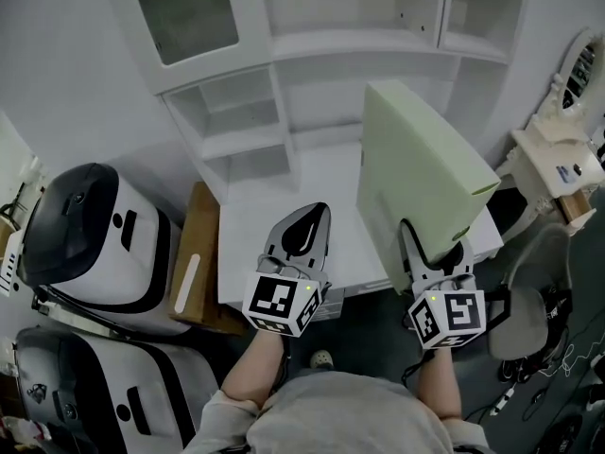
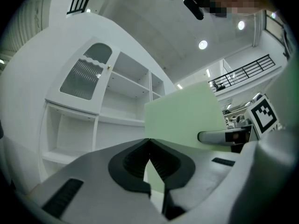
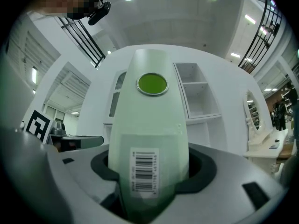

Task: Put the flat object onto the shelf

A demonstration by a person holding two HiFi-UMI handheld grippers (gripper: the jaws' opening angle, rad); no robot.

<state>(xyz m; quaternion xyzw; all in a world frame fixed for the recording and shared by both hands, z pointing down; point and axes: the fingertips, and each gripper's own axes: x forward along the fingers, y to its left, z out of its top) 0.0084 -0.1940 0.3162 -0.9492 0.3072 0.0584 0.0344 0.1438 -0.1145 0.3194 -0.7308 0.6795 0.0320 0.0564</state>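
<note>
Shelf [image 1: 364,42]; right fingers [image 1: 414,253] wide around panel [image 1: 416,168]

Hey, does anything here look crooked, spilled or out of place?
Nothing spilled or damaged. The pale green flat box is tilted on edge, clamped in the right gripper before the white shelf unit, not shelved yet. A brown cardboard box leans against the left side of the desk.

flat object [image 1: 425,168] matt, smooth, card-like; shelf [image 1: 281,112] smooth white painted wood.
</note>
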